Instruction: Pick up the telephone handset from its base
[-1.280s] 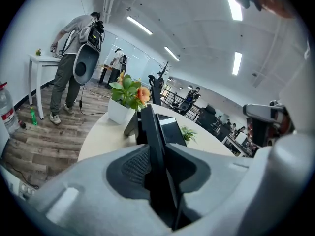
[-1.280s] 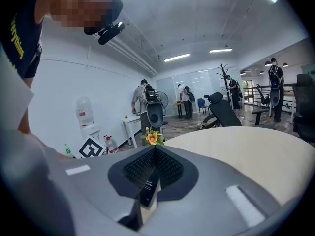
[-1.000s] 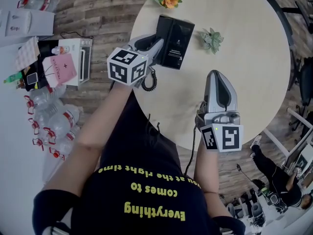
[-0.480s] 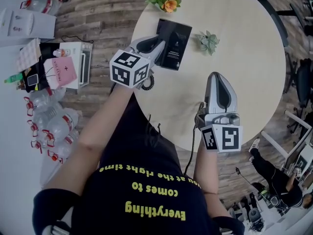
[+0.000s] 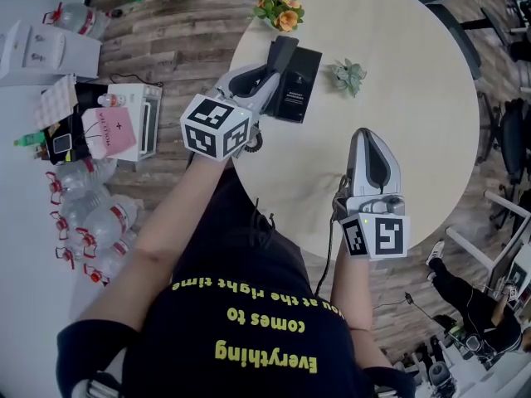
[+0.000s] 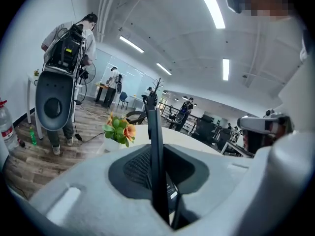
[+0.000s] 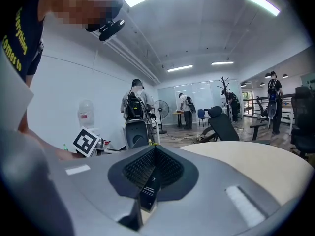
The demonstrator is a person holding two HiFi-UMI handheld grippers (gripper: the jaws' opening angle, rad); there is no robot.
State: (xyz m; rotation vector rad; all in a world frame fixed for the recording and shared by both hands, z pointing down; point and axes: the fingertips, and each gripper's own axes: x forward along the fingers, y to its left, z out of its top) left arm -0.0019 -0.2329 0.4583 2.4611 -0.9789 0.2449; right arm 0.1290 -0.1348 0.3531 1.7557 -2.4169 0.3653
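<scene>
**Telephone handset** (image 5: 280, 55): black and slim, clamped between the jaws of the left gripper (image 5: 267, 81). It is held above the left side of the telephone base (image 5: 300, 85) with its far end tipped up. In the left gripper view the handset (image 6: 153, 146) stands edge-on in the grip of the left gripper (image 6: 157, 183).

**Telephone base:** black and flat, on the far-left part of the round bench (image 5: 415, 98).

**Coiled cord** (image 5: 254, 142): at the bench's left edge, just beside the left gripper's marker cube.

**Right gripper** (image 5: 369, 139): over the near side of the bench, well apart from the base and pointing far. Its jaws are together with nothing between them, as the right gripper view confirms (image 7: 150, 168).

**Orange flowers** (image 5: 280, 8): at the far-left rim, beyond the base.

**Small green plant** (image 5: 348, 75): just right of the base.
</scene>
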